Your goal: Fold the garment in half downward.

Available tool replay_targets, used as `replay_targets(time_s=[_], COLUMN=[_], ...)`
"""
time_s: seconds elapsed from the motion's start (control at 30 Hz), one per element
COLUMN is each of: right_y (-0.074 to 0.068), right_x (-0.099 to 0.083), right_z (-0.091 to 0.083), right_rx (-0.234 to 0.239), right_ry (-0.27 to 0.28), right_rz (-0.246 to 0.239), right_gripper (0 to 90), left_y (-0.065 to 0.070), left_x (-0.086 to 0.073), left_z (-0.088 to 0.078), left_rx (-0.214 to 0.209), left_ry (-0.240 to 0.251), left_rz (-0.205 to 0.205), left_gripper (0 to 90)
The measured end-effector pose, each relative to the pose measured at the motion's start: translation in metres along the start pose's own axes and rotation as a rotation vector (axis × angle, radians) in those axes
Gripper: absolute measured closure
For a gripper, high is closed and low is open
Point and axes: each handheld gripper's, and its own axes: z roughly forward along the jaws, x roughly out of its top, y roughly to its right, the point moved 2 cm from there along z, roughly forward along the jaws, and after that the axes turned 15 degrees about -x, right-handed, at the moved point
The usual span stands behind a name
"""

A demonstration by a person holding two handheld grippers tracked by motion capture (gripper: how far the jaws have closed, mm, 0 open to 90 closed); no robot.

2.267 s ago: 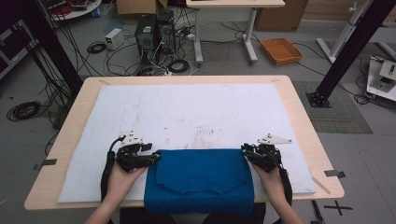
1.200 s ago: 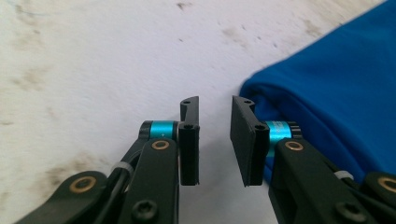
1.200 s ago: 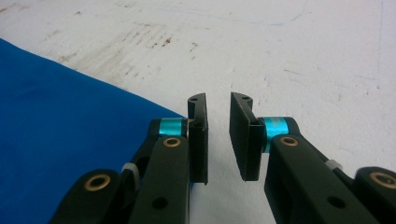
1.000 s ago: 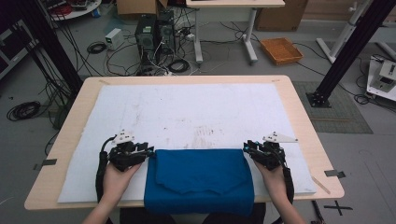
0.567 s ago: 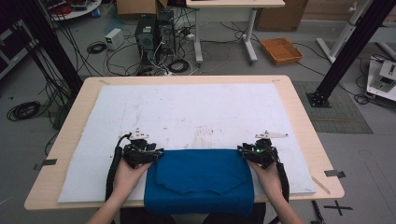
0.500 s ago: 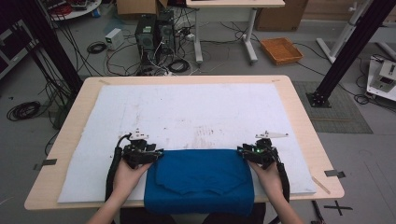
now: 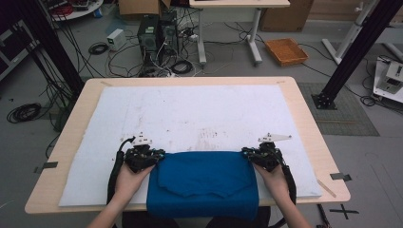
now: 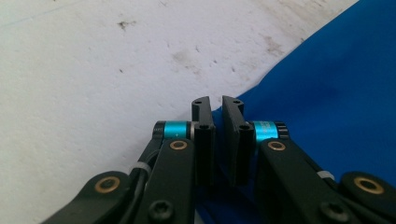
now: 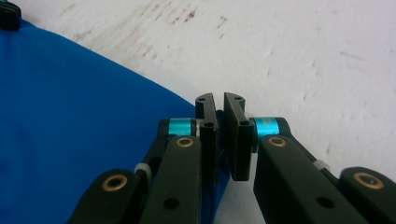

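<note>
Both tongs just closing: L gripper [image 7: 159,155] & R gripper [image 7: 248,153] pinching blue cloth [image 7: 203,183] top corners, lower centre of frame, on white mat [image 7: 190,114].

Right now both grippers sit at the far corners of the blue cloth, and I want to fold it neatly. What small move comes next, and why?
Probably lift both corners a little, together. The left gripper and right gripper have just closed on the far corners of the blue cloth, which lies flat on the white mat. An even lift should keep the edge straight.
</note>
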Motion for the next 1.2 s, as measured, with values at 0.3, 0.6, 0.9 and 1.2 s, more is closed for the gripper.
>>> replay_targets(time_s=[0.3, 0.6, 0.9, 1.2], right_y=[0.014, 0.032, 0.037, 0.035], right_x=[0.039, 0.068, 0.078, 0.080], right_z=[0.027, 0.058, 0.069, 0.064], right_rx=[-0.031, -0.078, -0.109, -0.135], right_ry=[0.013, -0.011, -0.007, 0.001], right_rz=[-0.032, -0.040, -0.036, -0.035], right_gripper=[85.2, 85.1, 85.1, 72.2], left_y=[-0.035, -0.067, -0.077, -0.076], left_x=[0.041, 0.064, 0.072, 0.073], left_z=[0.007, 0.024, 0.032, 0.023], left_rx=[0.064, 0.093, 0.105, 0.124], left_ry=[0.015, 0.023, 0.007, 0.035], left_rz=[0.060, 0.032, 0.025, -0.004], left_gripper=[83.6, 83.6, 83.3, 59.9])
